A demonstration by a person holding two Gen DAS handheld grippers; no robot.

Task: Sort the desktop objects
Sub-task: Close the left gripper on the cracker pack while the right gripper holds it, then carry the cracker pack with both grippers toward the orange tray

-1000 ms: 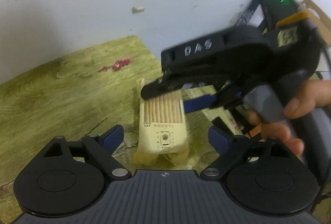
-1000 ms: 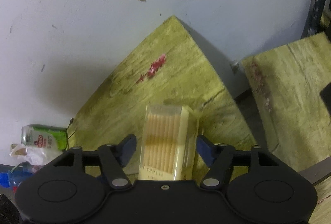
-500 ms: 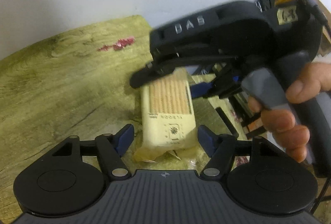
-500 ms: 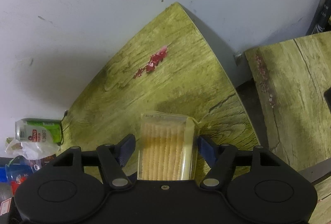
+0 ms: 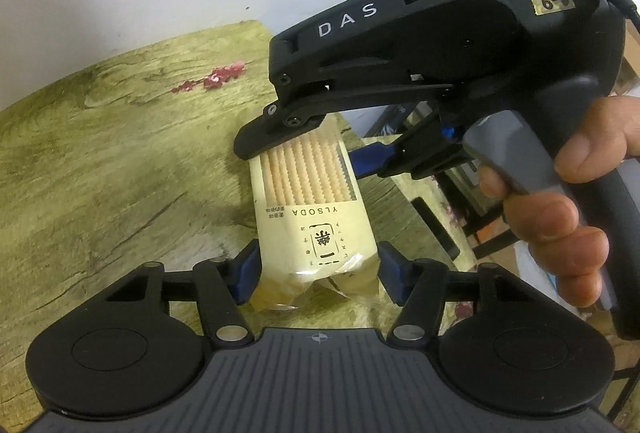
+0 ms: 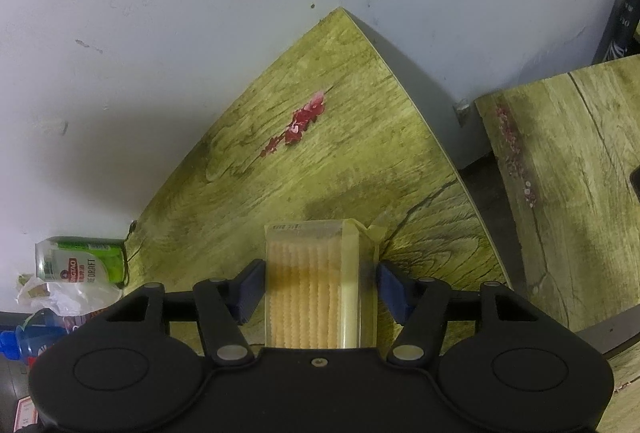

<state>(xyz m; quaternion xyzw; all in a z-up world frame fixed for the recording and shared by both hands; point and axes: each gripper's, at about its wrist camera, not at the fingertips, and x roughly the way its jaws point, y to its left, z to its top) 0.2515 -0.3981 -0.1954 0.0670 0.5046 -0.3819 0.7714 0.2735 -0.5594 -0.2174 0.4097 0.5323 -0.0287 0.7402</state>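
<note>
Cracker pack (image 5: 310, 209): cream wrapper, lying on the wood-grain tabletop (image 5: 100, 161) near its corner. Left gripper (image 5: 318, 269): jaws just closing, pads at the pack's near end. Right gripper (image 6: 316, 287): jaws also closing, grasping the far end; hand (image 5: 568, 217) on its handle.

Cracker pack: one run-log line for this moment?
cracker pack | left tool: jaws just closing, pads on near end | right tool: jaws just closing, gripping far end
</note>
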